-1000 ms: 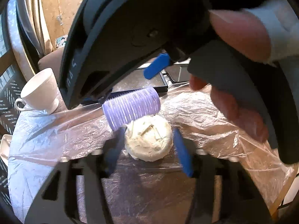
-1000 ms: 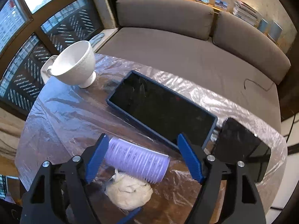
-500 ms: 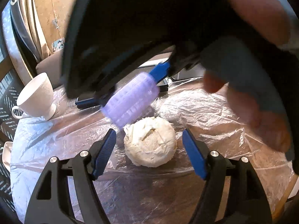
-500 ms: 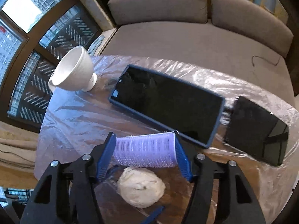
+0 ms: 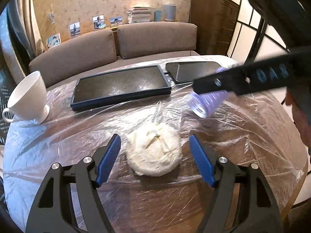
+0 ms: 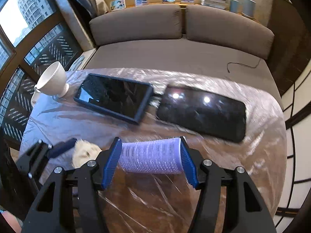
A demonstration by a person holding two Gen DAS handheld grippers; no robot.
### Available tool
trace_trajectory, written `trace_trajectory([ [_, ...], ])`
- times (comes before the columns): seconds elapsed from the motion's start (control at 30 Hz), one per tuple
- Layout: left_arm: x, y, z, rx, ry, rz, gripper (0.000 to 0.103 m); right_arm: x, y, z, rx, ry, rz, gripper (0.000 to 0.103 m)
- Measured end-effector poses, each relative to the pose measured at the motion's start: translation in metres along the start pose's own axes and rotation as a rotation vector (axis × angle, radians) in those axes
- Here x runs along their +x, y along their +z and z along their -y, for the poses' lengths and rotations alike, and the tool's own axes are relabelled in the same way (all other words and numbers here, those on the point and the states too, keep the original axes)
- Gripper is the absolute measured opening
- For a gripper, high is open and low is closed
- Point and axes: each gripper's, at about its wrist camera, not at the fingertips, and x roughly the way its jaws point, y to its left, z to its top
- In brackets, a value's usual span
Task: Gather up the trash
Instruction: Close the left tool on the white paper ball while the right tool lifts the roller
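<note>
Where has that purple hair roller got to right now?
The purple hair roller is clamped end to end in the right gripper, lifted above the plastic-covered table, right of the white paper wad and in front of the two dark tablets.

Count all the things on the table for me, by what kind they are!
White cups: 1
Dark tablets: 2
Purple hair rollers, held off the table in the right gripper: 1
White crumpled paper balls: 1
Total: 5
</note>
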Motion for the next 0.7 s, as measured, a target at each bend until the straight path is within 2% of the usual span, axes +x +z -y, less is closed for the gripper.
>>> trace_trajectory([
  [0.1,0.007,-0.005,-0.003,0.017,-0.009,-0.016,0.072,-0.004,-0.015,0.000,-0.012,-0.015,0.032,0.058],
  [0.17,0.007,-0.007,0.001,0.025,-0.006,-0.025,0.061,-0.005,-0.021,-0.003,-0.017,-0.012,0.055,0.058],
  [0.27,0.008,-0.008,0.001,0.025,-0.001,-0.032,0.053,-0.005,-0.029,-0.007,-0.036,-0.018,0.077,0.058],
  [0.7,0.004,-0.013,0.007,0.011,0.002,-0.033,0.053,-0.006,-0.038,-0.014,-0.076,-0.029,0.112,0.062],
])
